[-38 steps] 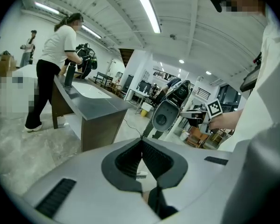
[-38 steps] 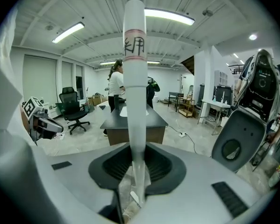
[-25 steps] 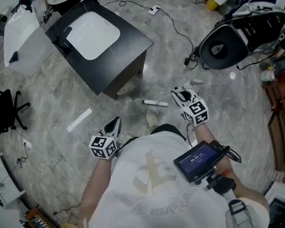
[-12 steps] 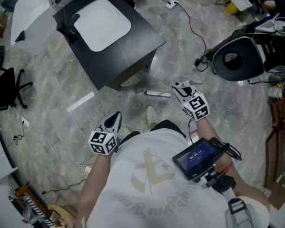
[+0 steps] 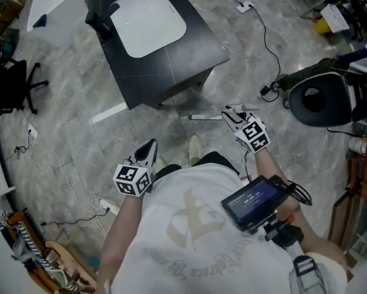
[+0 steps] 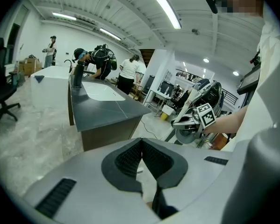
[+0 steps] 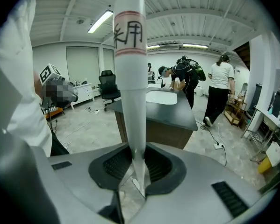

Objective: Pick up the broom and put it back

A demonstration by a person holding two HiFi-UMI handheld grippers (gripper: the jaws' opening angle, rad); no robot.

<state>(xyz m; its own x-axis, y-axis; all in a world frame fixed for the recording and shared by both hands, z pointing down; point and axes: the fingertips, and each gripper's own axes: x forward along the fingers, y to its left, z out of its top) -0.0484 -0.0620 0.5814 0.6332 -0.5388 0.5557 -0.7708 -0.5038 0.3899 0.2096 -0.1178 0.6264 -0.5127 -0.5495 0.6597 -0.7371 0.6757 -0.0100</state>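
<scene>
Right gripper (image 7: 138,164) clamps broom handle (image 7: 129,78) near its end, beside dark surface (image 5: 192,54); left gripper (image 6: 141,146) closed, empty. Risk: one-sided hold, so handle may pivot, slip, or strike surface.

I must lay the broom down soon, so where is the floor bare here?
The floor is bare between the black table and the office chair. The right side is crowded by the round black machine and cables, the lower left by clutter.

Black sink counter (image 5: 192,57), office chair (image 5: 8,87)
</scene>
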